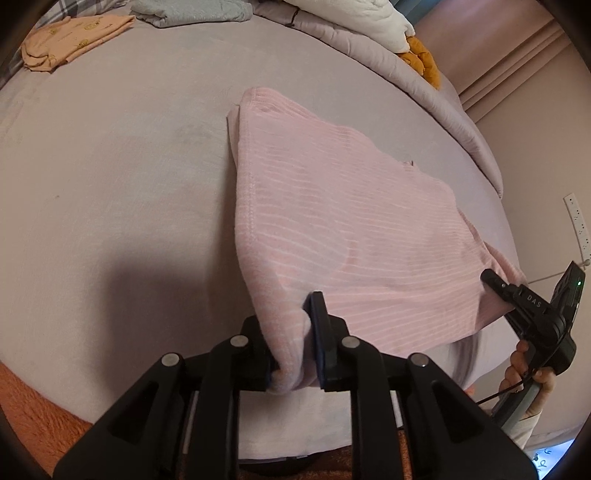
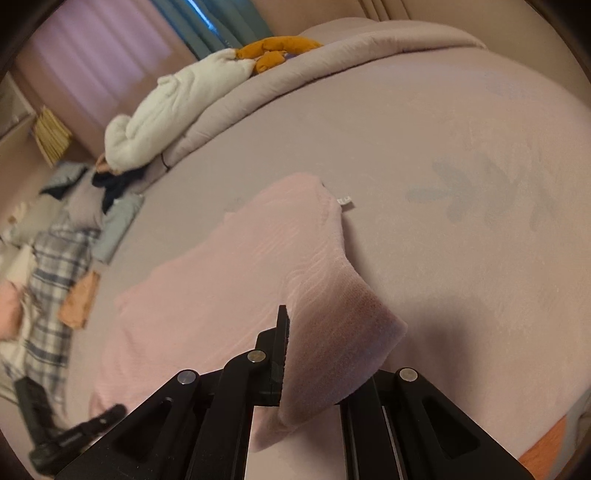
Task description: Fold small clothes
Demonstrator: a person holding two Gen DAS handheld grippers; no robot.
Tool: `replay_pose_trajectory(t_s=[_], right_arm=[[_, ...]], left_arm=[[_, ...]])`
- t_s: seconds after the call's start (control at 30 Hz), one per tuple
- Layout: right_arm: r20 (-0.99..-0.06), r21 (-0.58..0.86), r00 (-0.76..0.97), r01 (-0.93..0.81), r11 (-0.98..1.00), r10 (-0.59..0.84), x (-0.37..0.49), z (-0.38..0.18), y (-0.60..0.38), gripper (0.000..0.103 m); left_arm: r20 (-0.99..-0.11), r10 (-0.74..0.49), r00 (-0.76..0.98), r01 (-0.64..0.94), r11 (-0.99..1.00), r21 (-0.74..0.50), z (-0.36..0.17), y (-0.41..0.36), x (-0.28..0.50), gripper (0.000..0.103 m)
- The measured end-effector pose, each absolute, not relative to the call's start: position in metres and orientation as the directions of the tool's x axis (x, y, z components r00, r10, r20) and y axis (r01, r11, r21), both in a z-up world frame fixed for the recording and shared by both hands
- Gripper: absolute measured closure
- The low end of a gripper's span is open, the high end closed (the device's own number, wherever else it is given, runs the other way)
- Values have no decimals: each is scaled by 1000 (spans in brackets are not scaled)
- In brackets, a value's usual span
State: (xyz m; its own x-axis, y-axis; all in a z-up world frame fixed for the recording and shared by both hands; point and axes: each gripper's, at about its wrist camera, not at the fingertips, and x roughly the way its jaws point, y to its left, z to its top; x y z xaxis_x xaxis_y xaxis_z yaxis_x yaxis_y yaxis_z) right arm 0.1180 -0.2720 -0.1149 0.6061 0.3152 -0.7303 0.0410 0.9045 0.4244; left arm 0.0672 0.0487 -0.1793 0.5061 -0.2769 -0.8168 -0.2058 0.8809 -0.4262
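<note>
The left gripper (image 1: 295, 343) was clenched on a bunched corner of the pink ribbed garment (image 1: 332, 221), its two fingers (image 1: 321, 332) standing only a little apart with the gathered cloth pressed between them. The right gripper (image 2: 295, 362) gripped the opposite near corner of the same garment (image 2: 229, 273): its left finger (image 2: 282, 343) lay flat against the cloth, its other finger was hidden behind the draped fabric, and the fingers were closed tight on the thin fold. In the left wrist view the right gripper (image 1: 496, 286) showed at the garment's right edge, held by a hand (image 1: 524, 369) with the cloth caught at its tip; in the right wrist view the left gripper (image 2: 99, 417) appeared blurred at the lower left. The garment lay spread on the mauve bed sheet (image 1: 129, 184), its near edge lifted off the sheet by both grips and the far part resting flat, a small white label (image 2: 346, 201) sticking out at its far edge. Well apart from it, near the head of the bed, lay a folded peach garment (image 1: 70, 38) and a folded grey garment (image 1: 192, 13), and a rolled duvet (image 2: 295, 74) carried a white padded jacket (image 2: 173, 107) and an orange plush toy (image 2: 277, 50).
</note>
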Motion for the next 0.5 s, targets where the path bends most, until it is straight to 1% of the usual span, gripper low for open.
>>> replay_pose_trajectory(t_s=[0.17, 0.23, 0.33, 0.37, 0.43, 0.5], right_arm=[[-722, 343, 635, -18, 939, 276, 121, -98, -255, 96], [-708, 300, 653, -65, 952, 268, 121, -87, -242, 96], [-687, 243, 673, -145, 959, 276, 118, -74, -220, 96], [-682, 232, 674, -169, 958, 284, 117, -72, -214, 96], [-674, 218, 666, -236, 947, 321, 114, -69, -199, 96], [-676, 203, 649, -292, 935, 349, 112, -70, -184, 96]], left_arm=[[-817, -269, 509, -216, 879, -425, -177, 56, 59, 85], [-818, -254, 516, -222, 883, -414, -174, 58, 55, 78], [-814, -241, 528, -217, 889, -404, -167, 62, 47, 76], [-810, -238, 536, -216, 889, -404, -165, 63, 46, 75], [-802, -238, 548, -215, 887, -410, -160, 64, 45, 66], [-793, -235, 562, -214, 885, -414, -157, 67, 40, 64]])
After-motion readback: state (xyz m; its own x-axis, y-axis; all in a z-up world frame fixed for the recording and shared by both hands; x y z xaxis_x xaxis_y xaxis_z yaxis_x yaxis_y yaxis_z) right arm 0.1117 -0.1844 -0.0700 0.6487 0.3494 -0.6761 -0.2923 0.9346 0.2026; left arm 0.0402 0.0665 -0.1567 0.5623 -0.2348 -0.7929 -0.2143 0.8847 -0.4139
